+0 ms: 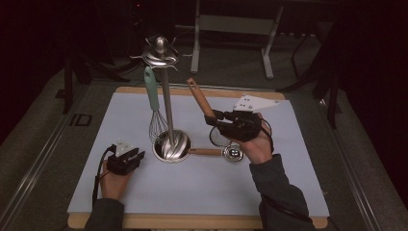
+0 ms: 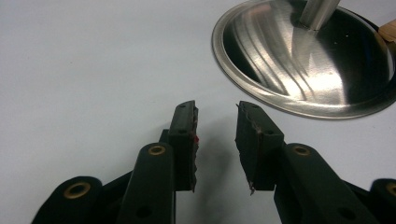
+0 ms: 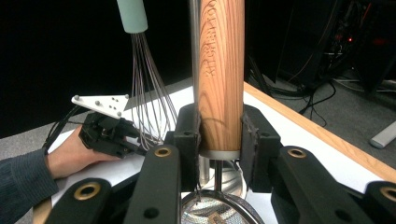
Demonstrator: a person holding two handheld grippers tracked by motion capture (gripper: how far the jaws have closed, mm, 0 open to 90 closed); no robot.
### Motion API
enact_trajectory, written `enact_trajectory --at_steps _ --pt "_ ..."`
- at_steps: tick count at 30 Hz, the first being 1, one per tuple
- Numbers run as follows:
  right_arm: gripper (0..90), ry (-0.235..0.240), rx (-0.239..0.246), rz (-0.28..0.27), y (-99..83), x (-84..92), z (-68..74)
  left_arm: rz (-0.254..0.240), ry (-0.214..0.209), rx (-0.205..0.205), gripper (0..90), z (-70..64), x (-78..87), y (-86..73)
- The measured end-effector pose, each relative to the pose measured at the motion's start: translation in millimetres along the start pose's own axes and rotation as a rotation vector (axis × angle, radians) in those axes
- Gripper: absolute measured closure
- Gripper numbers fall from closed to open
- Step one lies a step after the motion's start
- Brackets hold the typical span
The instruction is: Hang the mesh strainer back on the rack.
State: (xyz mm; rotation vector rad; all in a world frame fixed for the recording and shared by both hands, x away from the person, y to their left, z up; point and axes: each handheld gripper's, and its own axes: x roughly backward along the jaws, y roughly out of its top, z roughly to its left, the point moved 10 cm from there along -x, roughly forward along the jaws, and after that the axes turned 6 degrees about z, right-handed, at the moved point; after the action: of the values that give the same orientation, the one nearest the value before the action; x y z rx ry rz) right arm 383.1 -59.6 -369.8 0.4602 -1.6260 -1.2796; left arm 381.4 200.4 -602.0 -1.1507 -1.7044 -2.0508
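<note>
high view: the right hand-held gripper (image 1: pixel 215 119) sits over the middle of the pale mat (image 1: pixel 202 183) on the table (image 1: pixel 192 222), clamped on a wooden handle (image 1: pixel 199 98) that slants up and away to the left. right gripper view looks along the two black jaws, both pressed flat against that wooden handle (image 3: pixel 222 74) just above its metal collar, with a thin metal shaft running down from the collar into a wire mesh strainer bowl (image 3: pixel 219 212) at the bottom edge. the handle stands just in front of the steel pole (image 1: pixel 165 103) of the utensil stand, whose round steel base (image 1: pixel 172 146) rests on the mat. a whisk (image 1: pixel 155 108) with a mint green handle hangs from the stand's top ring, its wires reaching down to just above the base. a second wooden-handled utensil (image 1: pixel 219 152) lies flat on the mat, just right of the base. the left hand-held gripper (image 1: pixel 138 156) rests low on the mat just left of the base. left gripper view shows its jaws standing apart with nothing but bare mat between them, the base (image 2: pixel 303 60) near, ahead and to the right.
</note>
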Motion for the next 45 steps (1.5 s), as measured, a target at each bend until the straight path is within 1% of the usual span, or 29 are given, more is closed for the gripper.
enact_trajectory --at_steps 8,17,20,21,28,32,38,42,44,45 --pt "71.0 -0.006 0.015 -0.022 11.9 6.3 0.9 0.0 0.003 -0.003 68.8 -0.3 -0.1 0.0" --pt "70.9 0.001 0.027 -0.037 23.0 10.2 4.6 0.0 0.002 -0.003 68.8 -0.4 0.0 0.0" --pt "70.9 0.009 0.027 -0.048 27.4 13.3 6.7 0.001 0.003 -0.005 68.8 -0.3 0.0 -0.2" --pt "70.9 0.021 0.029 -0.051 30.2 14.8 8.6 0.001 0.003 -0.004 68.8 -0.5 0.0 -0.1" --pt "71.0 0.028 0.039 -0.065 37.8 17.4 13.5 0.001 0.003 -0.003 68.7 -0.3 -0.1 -0.1" --pt "70.9 0.042 0.048 -0.087 45.0 19.5 19.4 0.001 0.003 -0.004 68.6 -0.4 -0.1 -0.1" --pt "70.9 0.055 0.055 -0.095 48.8 16.6 25.4 0.001 0.003 -0.004 68.5 -0.3 0.0 -0.1" --pt "70.9 0.064 0.057 -0.097 49.4 13.5 26.4 0.001 0.002 -0.003 68.5 -0.3 -0.1 -0.1" --pt "70.9 0.069 0.052 -0.09 48.3 8.1 26.1 0.001 0.002 -0.004 68.4 -0.3 0.0 -0.1" --pt "70.9 0.069 0.052 -0.09 48.3 8.1 26.1 0.001 0.002 -0.004 68.4 -0.3 0.0 -0.1"
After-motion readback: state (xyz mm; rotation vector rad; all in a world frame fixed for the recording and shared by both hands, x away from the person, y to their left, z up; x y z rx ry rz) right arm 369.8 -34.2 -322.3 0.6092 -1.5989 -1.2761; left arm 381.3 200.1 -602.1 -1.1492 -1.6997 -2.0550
